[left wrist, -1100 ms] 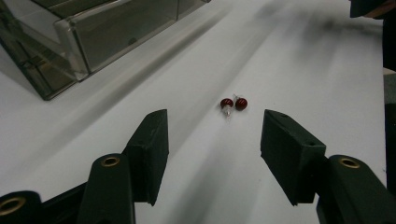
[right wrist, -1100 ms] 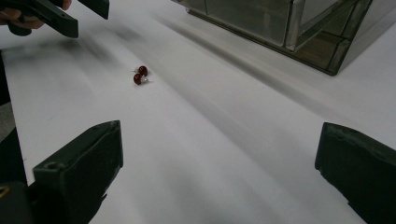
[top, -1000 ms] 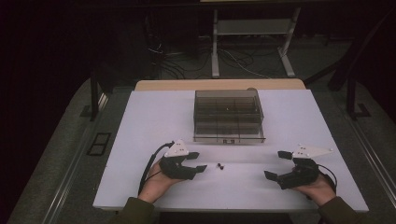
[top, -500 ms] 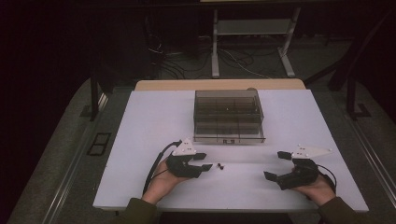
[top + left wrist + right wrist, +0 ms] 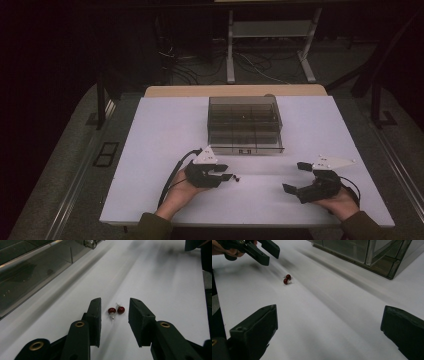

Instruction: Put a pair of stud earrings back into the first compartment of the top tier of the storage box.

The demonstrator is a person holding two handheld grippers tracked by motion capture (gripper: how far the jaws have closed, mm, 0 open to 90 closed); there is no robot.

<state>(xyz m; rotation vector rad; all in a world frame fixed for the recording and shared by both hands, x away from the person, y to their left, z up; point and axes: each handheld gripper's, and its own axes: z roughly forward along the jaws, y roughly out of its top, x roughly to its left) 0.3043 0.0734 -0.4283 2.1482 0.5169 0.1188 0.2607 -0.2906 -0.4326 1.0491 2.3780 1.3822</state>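
We count two small red ball earrings (image 5: 116,310), each a glossy round bead on a thin metal post, lying side by side and touching on the white table (image 5: 150,150). They rest on the bare tabletop in front of the box, a little toward our left gripper's side. There is one container, a clear smoky plastic organiser box (image 5: 245,125) with straight walls and inner dividers that split it into several compartments; from the high view we cannot tell what, if anything, lies in them. We hold two grippers, both matte black with flat, blocky jaws. The left gripper (image 5: 114,315) points at the earrings, which sit just ahead of its fingertips, in line with the gap between the jaws; those jaws have just been closing, yet they remain apart, and neither pad touches a bead. The right gripper (image 5: 329,332) rests near the front edge of the table, well apart from the earrings, its jaws spread wide with nothing but smooth white tabletop between them.
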